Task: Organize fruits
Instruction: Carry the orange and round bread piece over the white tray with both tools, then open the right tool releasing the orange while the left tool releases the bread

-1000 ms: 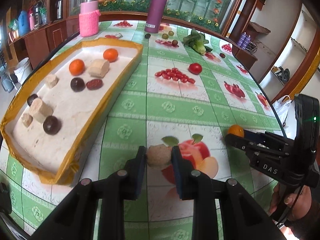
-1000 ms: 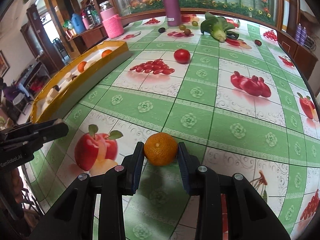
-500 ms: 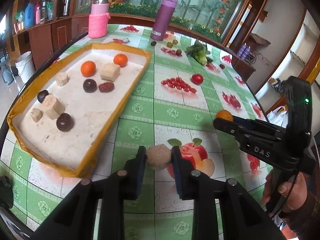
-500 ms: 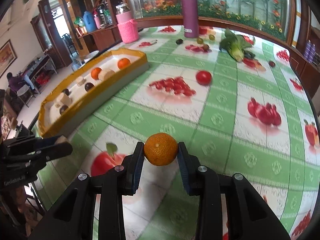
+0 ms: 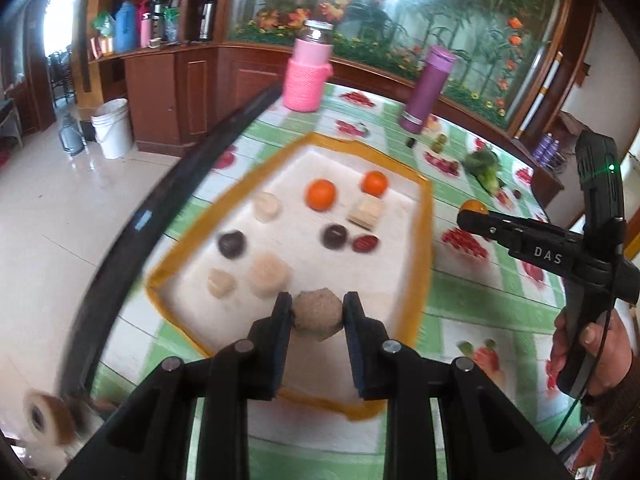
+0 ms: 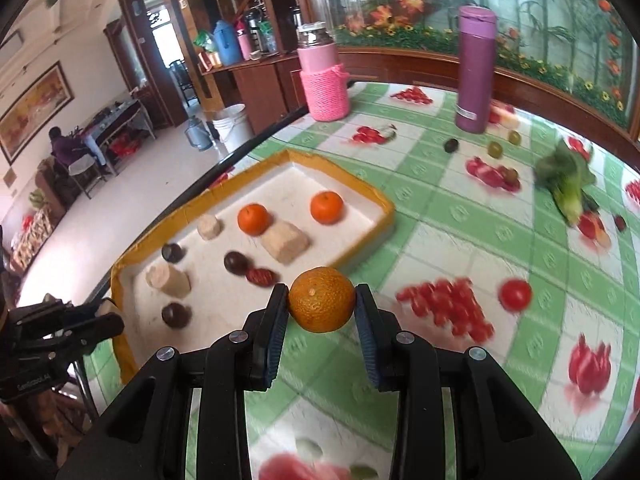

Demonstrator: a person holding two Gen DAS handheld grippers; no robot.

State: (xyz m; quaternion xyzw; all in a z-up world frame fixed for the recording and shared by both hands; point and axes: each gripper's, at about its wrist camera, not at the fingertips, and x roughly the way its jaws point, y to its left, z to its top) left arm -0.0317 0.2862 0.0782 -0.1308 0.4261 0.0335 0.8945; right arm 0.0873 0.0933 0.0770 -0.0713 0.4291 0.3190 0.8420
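My left gripper (image 5: 317, 316) is shut on a brownish-grey lumpy ball (image 5: 318, 314) and holds it in the air over the near end of the yellow-rimmed white tray (image 5: 426, 216). My right gripper (image 6: 321, 304) is shut on a small orange (image 6: 322, 299) and holds it raised beside the tray's (image 6: 382, 204) right rim; it also shows in the left wrist view (image 5: 474, 210). The tray holds two oranges (image 5: 320, 195), several beige chunks, dark round fruits and a red date (image 5: 365, 243).
A pink knit-covered jar (image 6: 324, 80) and a purple flask (image 6: 474, 68) stand at the table's far side. A red tomato (image 6: 515, 294), leafy greens (image 6: 568, 184) and small loose fruits (image 6: 495, 149) lie on the green checked tablecloth. The table's dark edge (image 5: 168, 184) runs left of the tray.
Both grippers have lifted off the table with their loads and swung left toward the tray. The left one now hangs over the tray's near end.
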